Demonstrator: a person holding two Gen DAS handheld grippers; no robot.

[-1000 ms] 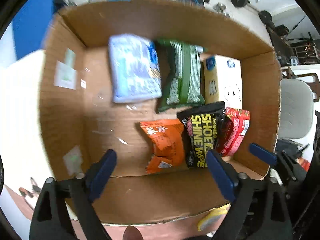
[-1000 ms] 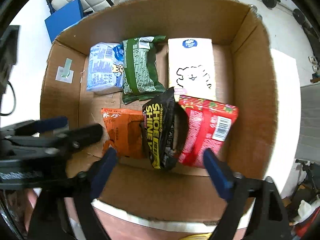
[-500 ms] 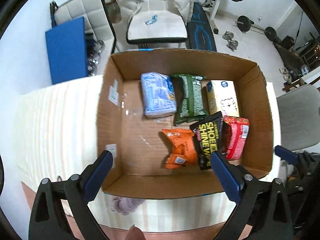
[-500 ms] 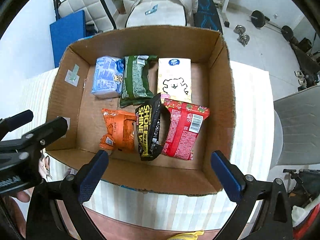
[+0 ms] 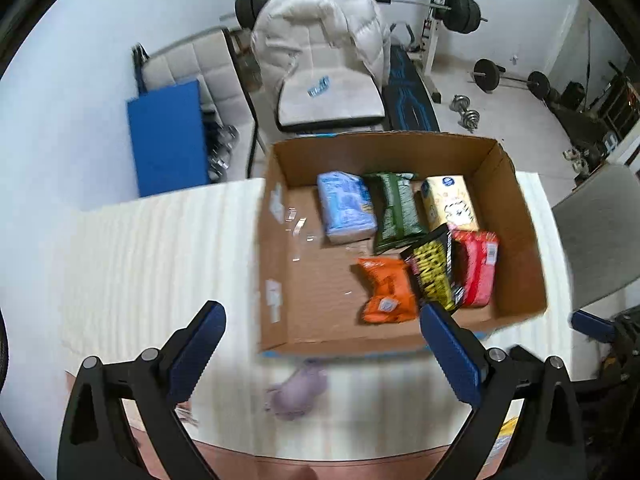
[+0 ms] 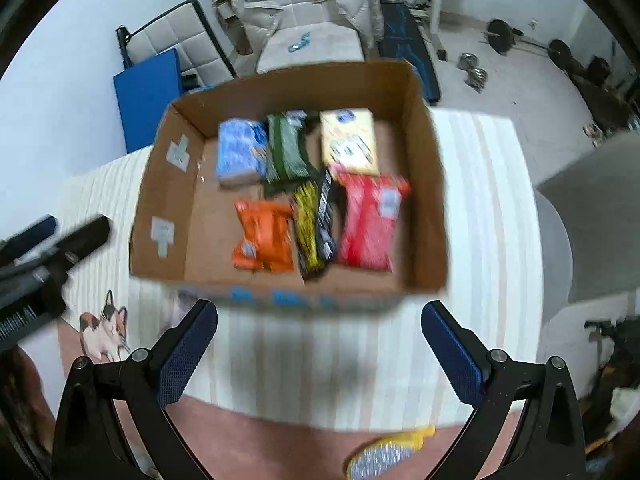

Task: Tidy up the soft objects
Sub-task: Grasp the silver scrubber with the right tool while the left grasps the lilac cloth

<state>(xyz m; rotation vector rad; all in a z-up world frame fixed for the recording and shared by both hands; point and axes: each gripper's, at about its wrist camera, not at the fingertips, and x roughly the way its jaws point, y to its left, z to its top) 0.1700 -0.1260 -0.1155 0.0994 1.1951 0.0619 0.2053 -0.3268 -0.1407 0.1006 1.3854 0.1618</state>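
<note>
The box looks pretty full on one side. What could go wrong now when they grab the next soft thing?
The purple soft object lies just outside the brown cardboard box, tight against its near wall, so the open left gripper might bump the box when reaching for it.

The black and yellow pouch stands on edge between the orange packet and the red packet; dropping something nearby could tip it over.
</note>
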